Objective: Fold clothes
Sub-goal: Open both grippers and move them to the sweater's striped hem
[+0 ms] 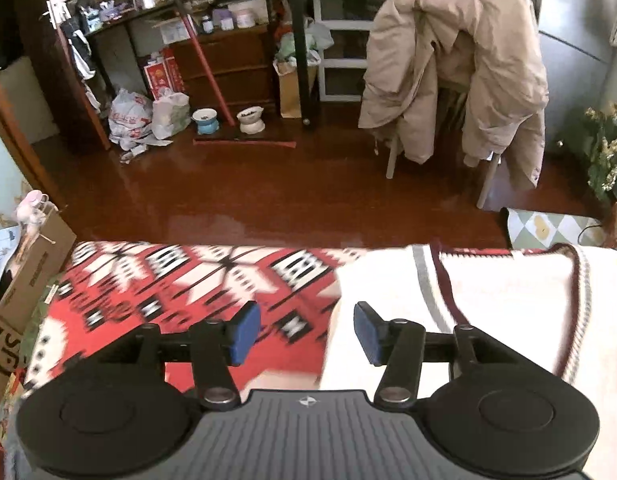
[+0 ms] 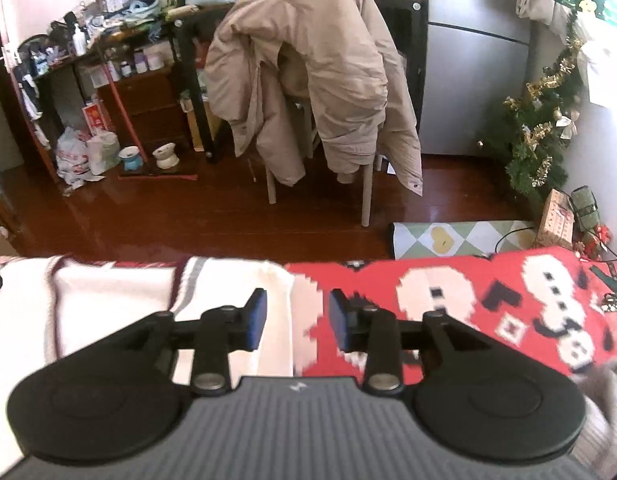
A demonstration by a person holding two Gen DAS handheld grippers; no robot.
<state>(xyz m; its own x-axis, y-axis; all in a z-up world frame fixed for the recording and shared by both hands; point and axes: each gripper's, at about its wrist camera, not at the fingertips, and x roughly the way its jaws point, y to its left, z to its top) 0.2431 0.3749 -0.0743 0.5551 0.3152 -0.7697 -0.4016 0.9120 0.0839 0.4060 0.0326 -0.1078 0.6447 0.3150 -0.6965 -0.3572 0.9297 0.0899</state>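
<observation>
- Left claw [image 1: 307, 334]: released, nothing between its pads, cream knit sweater with maroon trim [image 1: 488, 304] at 2 o'clock.
- Right claw [image 2: 296, 320]: released, empty, above the sweater's edge on the red patterned blanket [image 2: 488, 304].

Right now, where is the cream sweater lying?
The cream sweater lies on the red patterned blanket, at the right of the left wrist view and the left of the right wrist view, in front of the coat-draped chair.

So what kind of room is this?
Probably a lived-in home, a living or bedroom corner: a coat draped over a chair, a fridge, a Christmas tree, and a white sweater on a patterned blanket.
</observation>
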